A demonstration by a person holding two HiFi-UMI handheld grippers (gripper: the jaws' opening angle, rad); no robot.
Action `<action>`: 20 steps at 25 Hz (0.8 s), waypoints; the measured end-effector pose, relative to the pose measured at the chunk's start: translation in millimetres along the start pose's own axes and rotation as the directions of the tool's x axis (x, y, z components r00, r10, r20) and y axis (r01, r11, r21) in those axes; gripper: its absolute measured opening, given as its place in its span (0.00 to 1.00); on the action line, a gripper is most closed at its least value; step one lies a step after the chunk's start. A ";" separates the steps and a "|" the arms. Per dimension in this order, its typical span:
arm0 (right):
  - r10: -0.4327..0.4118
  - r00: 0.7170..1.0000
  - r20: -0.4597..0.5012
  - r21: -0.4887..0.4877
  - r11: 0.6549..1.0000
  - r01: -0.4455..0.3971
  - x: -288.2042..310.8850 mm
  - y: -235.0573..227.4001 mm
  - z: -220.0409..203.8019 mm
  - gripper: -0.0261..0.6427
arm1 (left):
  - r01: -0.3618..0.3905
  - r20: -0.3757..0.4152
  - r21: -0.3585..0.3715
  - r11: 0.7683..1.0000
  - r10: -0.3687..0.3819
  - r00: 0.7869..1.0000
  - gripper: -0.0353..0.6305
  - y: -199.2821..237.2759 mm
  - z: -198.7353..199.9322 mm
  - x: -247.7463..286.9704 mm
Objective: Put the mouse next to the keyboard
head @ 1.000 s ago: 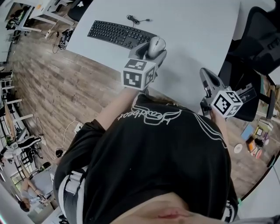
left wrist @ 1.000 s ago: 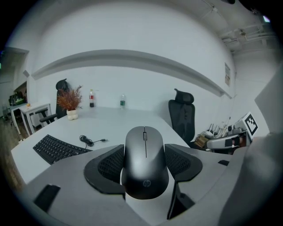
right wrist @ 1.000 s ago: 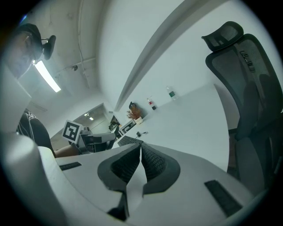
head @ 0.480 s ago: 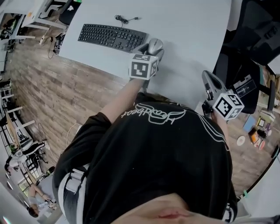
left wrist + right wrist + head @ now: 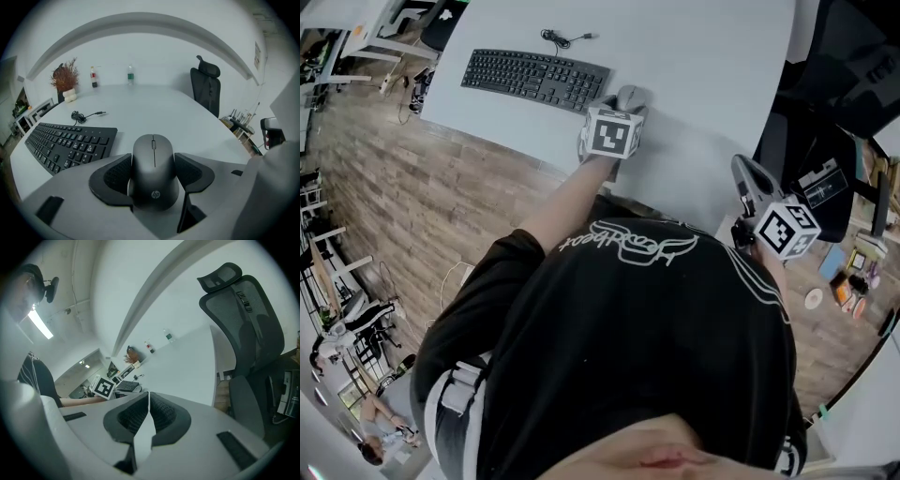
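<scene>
A grey mouse (image 5: 154, 170) sits between the black pads of my left gripper (image 5: 154, 176), which is shut on its sides. In the head view the mouse (image 5: 630, 97) shows just past the gripper's marker cube (image 5: 613, 132), at the right end of the black keyboard (image 5: 534, 78) on the white table (image 5: 703, 84). The keyboard (image 5: 70, 144) lies just left of the mouse in the left gripper view, its cable (image 5: 84, 115) coiled behind it. My right gripper (image 5: 147, 416) is shut with nothing in it and hangs off the table's right edge by my side (image 5: 752, 184).
A black office chair (image 5: 248, 333) stands close to my right gripper. Another chair (image 5: 206, 89) stands at the table's far side, with bottles (image 5: 131, 75) and a dried plant (image 5: 65, 80) at the far edge. The wooden floor (image 5: 412, 197) lies left of the table.
My left gripper has carried the mouse a little further onto the table, toward the keyboard's right end. The right gripper has stayed where it was.
</scene>
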State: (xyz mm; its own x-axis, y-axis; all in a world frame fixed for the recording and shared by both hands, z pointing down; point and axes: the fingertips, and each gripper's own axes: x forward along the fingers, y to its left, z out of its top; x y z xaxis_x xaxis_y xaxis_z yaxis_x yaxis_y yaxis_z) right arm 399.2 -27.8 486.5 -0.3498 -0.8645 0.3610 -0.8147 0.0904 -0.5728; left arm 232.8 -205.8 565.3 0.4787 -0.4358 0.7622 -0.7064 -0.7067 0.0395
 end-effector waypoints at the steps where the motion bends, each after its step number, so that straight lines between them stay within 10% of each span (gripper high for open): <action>1: -0.002 1.000 0.000 0.003 1.000 0.002 -0.1 -0.8 -0.1 0.06 | 0.002 -0.011 -0.002 1.000 -0.002 1.000 0.50 -0.1 -1.6 2.2; 14: 0.020 1.000 0.010 -0.013 1.000 -0.020 -0.2 -1.1 -1.2 0.06 | 0.038 -0.052 0.000 0.999 -0.038 0.998 0.50 -0.8 -4.0 6.0; 20: 0.022 1.000 -0.017 -0.032 0.999 -0.022 -5.3 -6.9 -9.8 0.06 | 0.043 0.096 0.025 0.999 -0.045 0.994 0.62 -5.8 16.3 -10.5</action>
State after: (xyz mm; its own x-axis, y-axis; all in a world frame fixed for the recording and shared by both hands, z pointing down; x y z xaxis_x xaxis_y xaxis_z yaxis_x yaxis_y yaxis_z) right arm 402.1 -19.1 495.8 -0.3754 -0.8536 0.3613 -0.8212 0.1255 -0.5567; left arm 240.4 -206.2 546.5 0.5577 -0.4553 0.6940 -0.6722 -0.7383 0.0559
